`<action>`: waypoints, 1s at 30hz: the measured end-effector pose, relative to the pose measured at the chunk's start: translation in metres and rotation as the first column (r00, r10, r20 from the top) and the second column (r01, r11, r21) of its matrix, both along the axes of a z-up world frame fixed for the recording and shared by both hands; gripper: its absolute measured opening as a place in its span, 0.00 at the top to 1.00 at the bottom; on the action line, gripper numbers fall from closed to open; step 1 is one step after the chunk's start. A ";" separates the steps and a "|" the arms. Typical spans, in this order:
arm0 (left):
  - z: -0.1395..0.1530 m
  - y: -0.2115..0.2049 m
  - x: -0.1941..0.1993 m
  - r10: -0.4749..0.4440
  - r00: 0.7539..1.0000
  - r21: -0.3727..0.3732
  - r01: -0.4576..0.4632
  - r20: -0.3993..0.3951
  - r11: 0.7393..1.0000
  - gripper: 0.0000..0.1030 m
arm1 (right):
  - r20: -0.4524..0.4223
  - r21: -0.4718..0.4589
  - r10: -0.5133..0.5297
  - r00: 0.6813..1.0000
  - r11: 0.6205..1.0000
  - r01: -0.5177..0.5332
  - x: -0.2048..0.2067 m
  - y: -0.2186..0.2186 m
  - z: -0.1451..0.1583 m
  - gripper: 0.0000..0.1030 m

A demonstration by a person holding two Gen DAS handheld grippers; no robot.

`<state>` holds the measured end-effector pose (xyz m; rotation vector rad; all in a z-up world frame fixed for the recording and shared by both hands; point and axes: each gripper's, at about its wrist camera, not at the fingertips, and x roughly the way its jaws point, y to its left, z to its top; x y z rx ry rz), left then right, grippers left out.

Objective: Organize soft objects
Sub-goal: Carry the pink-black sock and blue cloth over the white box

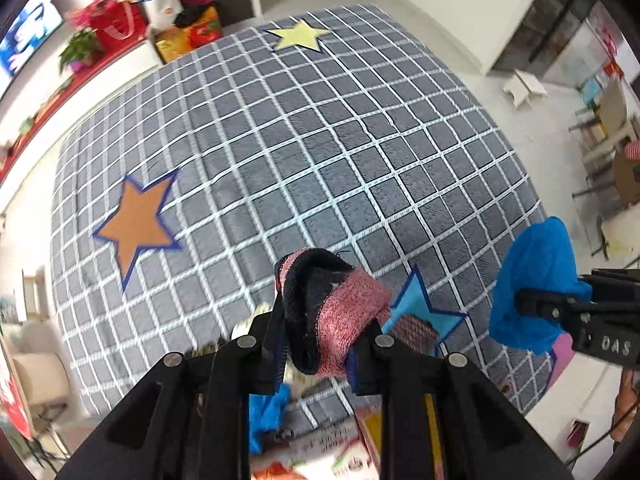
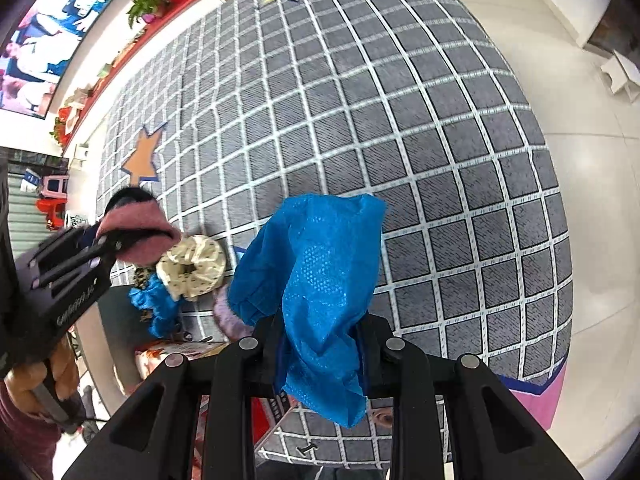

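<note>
both grippers are holding soft items above the grey checked cloth surface [image 1: 320,152].
the left gripper [image 1: 320,344] fingers are clamping a pink-and-navy knitted sock [image 1: 340,312]; the right gripper [image 2: 320,344] fingers are clamping a crumpled blue non-woven cover [image 2: 320,272].

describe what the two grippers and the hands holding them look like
Both grippers, left and right, are matte black with angular, slotted finger linkages and round silver pivot pins. Blue strips line the inner fingers. White lettering marks the body sides; on the right one it reads "DAS" in the left wrist view. A bare hand shows below the left gripper, with maroon clothing beneath it. No cables are clearly visible.
</note>
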<state>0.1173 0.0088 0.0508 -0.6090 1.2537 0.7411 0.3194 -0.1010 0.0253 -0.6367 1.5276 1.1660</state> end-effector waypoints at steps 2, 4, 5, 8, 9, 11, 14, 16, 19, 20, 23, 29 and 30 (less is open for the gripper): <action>0.005 -0.006 -0.020 0.011 1.000 0.019 -0.011 -0.001 1.000 0.76 | 0.004 0.009 -0.004 1.000 1.000 0.004 -0.004 -0.005 0.007 0.73; 0.006 -0.015 -0.031 0.017 1.000 0.033 -0.017 -0.002 0.999 0.76 | 0.021 0.015 -0.014 1.000 1.000 0.014 -0.011 -0.012 0.011 0.73; 0.002 -0.013 -0.040 0.019 1.000 0.036 -0.019 -0.002 0.999 0.76 | 0.028 0.015 -0.018 0.999 1.000 0.017 -0.015 -0.013 0.011 0.73; 0.005 -0.035 -0.059 0.030 1.000 0.032 -0.030 0.009 0.999 0.76 | 0.055 0.014 -0.030 0.998 0.999 0.030 -0.023 -0.029 0.018 0.73; 0.007 -0.044 -0.067 0.034 0.999 0.026 -0.035 0.017 0.999 0.76 | 0.063 0.012 -0.032 0.998 0.999 0.031 -0.027 -0.032 0.019 0.73; 0.011 -0.058 -0.079 0.039 0.999 0.019 -0.039 0.025 0.999 0.75 | 0.081 0.008 -0.036 0.996 0.999 0.035 -0.033 -0.048 0.024 0.73; 0.016 -0.083 -0.094 0.038 0.999 0.018 -0.038 0.027 0.999 0.75 | 0.093 0.000 -0.048 0.994 0.999 0.049 -0.051 -0.065 0.023 0.73; 0.020 -0.098 -0.105 0.041 0.998 0.009 -0.041 0.041 0.999 0.75 | 0.098 -0.003 -0.059 0.993 0.998 0.060 -0.061 -0.081 0.025 0.73; 0.027 -0.118 -0.122 0.052 0.997 0.006 -0.052 0.061 0.999 0.75 | 0.098 -0.008 -0.073 0.993 0.997 0.074 -0.076 -0.103 0.029 0.73; 0.029 -0.123 -0.127 0.055 0.996 0.005 -0.055 0.066 0.998 0.75 | 0.098 -0.009 -0.075 0.992 0.997 0.076 -0.080 -0.108 0.030 0.73; 0.035 -0.136 -0.143 0.069 0.995 0.012 -0.070 0.077 0.997 0.75 | 0.099 -0.013 -0.075 0.992 0.997 0.077 -0.097 -0.123 0.032 0.73; 0.042 -0.156 -0.173 0.088 0.993 0.015 -0.090 0.074 0.996 0.75 | 0.091 -0.004 -0.042 0.995 0.999 0.043 -0.138 -0.141 0.037 0.73; 0.042 -0.159 -0.177 0.088 0.994 0.020 -0.090 0.072 0.996 0.75 | 0.086 -0.003 -0.031 0.996 1.000 0.031 -0.147 -0.144 0.038 0.73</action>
